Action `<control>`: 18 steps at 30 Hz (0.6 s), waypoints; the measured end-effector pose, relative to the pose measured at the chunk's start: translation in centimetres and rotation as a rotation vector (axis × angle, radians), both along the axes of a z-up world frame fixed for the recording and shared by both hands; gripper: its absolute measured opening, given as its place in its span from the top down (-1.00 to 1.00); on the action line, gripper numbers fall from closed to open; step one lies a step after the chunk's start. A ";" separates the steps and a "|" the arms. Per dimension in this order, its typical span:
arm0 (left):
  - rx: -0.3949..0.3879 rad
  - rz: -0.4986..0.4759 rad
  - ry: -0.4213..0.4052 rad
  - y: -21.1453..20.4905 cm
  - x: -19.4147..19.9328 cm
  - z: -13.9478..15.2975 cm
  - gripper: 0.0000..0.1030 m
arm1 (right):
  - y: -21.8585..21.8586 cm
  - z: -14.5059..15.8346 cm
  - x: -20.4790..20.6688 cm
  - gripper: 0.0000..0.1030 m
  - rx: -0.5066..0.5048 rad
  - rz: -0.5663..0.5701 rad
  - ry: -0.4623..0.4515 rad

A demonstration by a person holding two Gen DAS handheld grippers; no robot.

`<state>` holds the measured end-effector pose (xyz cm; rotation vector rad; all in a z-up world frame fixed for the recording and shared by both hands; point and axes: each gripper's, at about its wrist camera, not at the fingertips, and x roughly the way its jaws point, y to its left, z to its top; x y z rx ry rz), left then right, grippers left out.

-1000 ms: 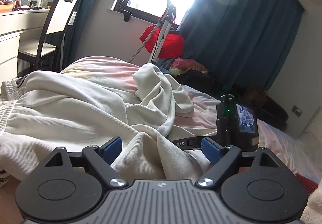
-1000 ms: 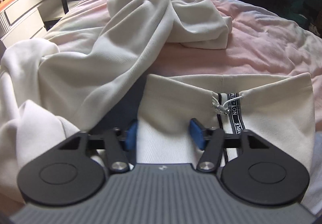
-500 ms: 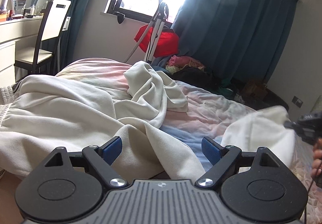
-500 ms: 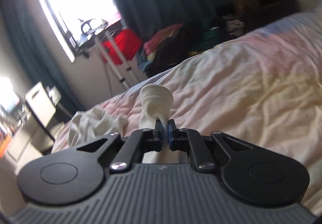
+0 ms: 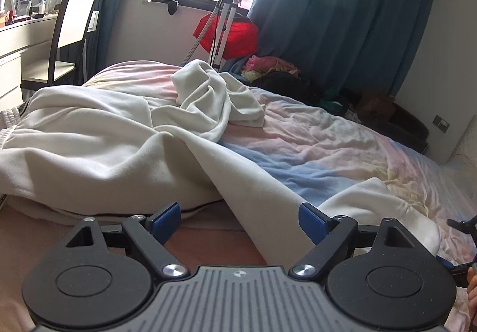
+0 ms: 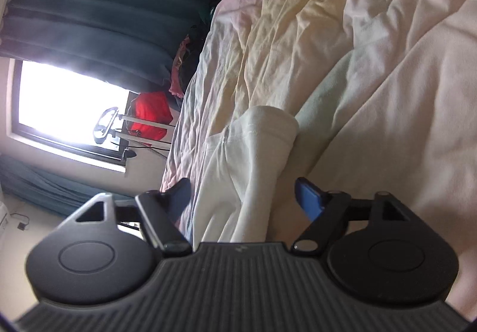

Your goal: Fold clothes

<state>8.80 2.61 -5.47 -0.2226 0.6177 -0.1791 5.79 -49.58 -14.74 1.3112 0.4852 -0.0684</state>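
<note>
Cream sweatpants [image 5: 98,150] lie rumpled across the bed, one leg bunched at the far side [image 5: 217,96] and the waist end pulled out to the right [image 5: 378,201]. My left gripper [image 5: 240,220] is open and empty, low over the near cloth edge. In the right wrist view, rolled on its side, my right gripper [image 6: 243,196] is open around the pulled-out end of the sweatpants [image 6: 253,153], which lies on the bed between the fingers without being pinched.
The bed has a pastel pink, blue and yellow cover [image 5: 328,147]. A chair [image 5: 68,43] and a desk stand at the left. A red bag on a stand [image 5: 229,34], a heap of clothes [image 5: 274,69] and dark curtains are behind the bed.
My right gripper closed on the waist end, carried it out to the right over the bed, rolled sideways and has now opened, leaving the cloth lying there. The left gripper stayed open.
</note>
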 end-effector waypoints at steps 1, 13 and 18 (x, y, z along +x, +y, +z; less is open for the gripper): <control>0.004 0.001 0.006 -0.2 0.0 -0.2 -0.70 | 0.3 -0.2 0.3 -0.60 0.025 0.016 -0.006; -0.050 0.079 0.123 0.3 2.1 -3.0 -0.70 | 3.7 0.4 6.0 0.89 -0.326 0.003 0.094; -0.158 0.168 0.152 2.9 2.5 -3.0 -0.70 | 2.8 4.5 4.3 0.90 -0.455 -0.147 -0.080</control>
